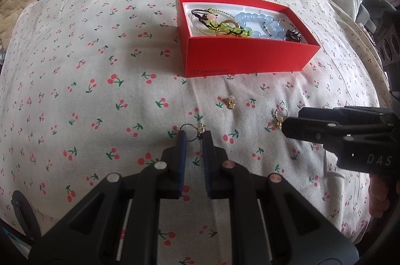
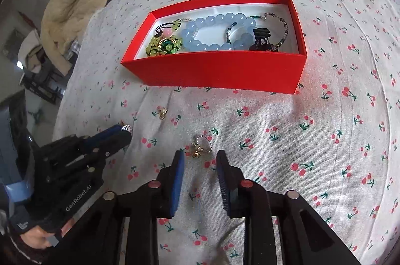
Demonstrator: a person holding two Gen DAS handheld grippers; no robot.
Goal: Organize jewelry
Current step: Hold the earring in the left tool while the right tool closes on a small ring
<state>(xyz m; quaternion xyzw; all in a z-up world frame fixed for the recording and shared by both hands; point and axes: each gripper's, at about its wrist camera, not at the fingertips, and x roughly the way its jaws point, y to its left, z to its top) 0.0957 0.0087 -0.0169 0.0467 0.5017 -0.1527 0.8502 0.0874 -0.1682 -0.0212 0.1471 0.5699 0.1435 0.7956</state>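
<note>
A: Where is the jewelry sitting?

B: Most of it is lying inside the red box (image 2: 215,69) on the cherry-print bedspread (image 2: 325,140): a blue bead bracelet (image 2: 212,24), a green beaded piece (image 2: 165,46) and a dark hair clip (image 2: 261,39). Three earrings are lying in front of the box.

A: And the grippers?

B: The left gripper (image 1: 193,137) is standing narrowly parted, its tips touching the hoop earring (image 1: 193,131). The right gripper (image 2: 200,157) is hanging wider apart, empty, just short of the gold charm earring (image 2: 200,146). A third small gold earring (image 1: 230,102) is lying between those two and the box.
</note>
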